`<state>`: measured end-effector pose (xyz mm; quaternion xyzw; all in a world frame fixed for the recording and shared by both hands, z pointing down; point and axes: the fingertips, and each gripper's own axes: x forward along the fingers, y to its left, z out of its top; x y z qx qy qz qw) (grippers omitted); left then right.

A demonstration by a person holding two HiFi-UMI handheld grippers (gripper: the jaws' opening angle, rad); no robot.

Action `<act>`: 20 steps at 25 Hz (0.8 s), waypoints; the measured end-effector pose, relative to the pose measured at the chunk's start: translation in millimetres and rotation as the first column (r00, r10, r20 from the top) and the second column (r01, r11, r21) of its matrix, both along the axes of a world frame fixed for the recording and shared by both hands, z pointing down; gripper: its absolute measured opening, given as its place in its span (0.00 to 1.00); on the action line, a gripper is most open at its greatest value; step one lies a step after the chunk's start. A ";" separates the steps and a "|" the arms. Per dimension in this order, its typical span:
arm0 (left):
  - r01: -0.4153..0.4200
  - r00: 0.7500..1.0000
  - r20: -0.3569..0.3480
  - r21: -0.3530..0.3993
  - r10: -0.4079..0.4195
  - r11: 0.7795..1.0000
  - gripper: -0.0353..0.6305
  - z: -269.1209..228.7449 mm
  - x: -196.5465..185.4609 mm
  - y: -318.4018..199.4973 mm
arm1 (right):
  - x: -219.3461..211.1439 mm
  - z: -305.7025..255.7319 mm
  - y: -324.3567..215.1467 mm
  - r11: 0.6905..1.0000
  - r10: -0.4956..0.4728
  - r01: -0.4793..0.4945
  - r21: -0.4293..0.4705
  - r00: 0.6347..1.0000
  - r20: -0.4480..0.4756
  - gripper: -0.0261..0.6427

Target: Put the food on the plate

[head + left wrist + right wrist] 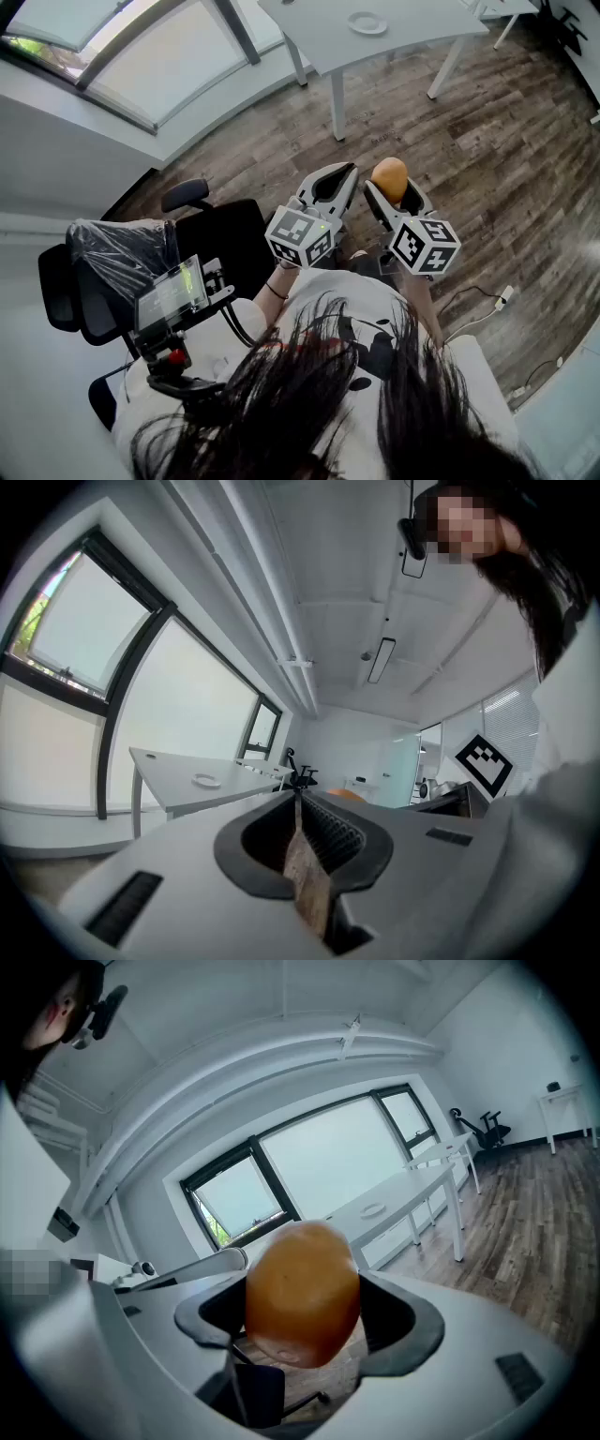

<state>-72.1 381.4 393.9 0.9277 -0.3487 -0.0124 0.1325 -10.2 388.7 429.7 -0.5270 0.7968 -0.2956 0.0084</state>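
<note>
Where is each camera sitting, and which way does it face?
Head view: on the head, steeply down at the floor; hair, torso, left gripper, right gripper.
Left gripper view: along its shut jaws toward the windows; white clothing shows.
Right gripper view: along jaws clamping the orange food.
All three share the table with the plate.
</note>
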 end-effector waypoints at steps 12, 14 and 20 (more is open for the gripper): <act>-0.031 0.999 0.033 -0.011 0.031 0.999 0.06 6.2 7.8 4.7 | 3.7 -0.5 0.4 0.999 0.017 -0.015 0.032 0.999 -0.040 0.58; -0.031 0.999 0.035 -0.013 0.032 0.999 0.06 7.3 8.3 4.7 | 4.0 0.2 0.4 0.999 0.016 -0.015 0.030 0.999 -0.040 0.58; -0.042 0.998 0.040 -0.018 0.043 0.999 0.06 9.6 8.6 6.5 | 3.6 4.3 1.1 1.000 0.021 -0.020 0.018 0.999 -0.035 0.58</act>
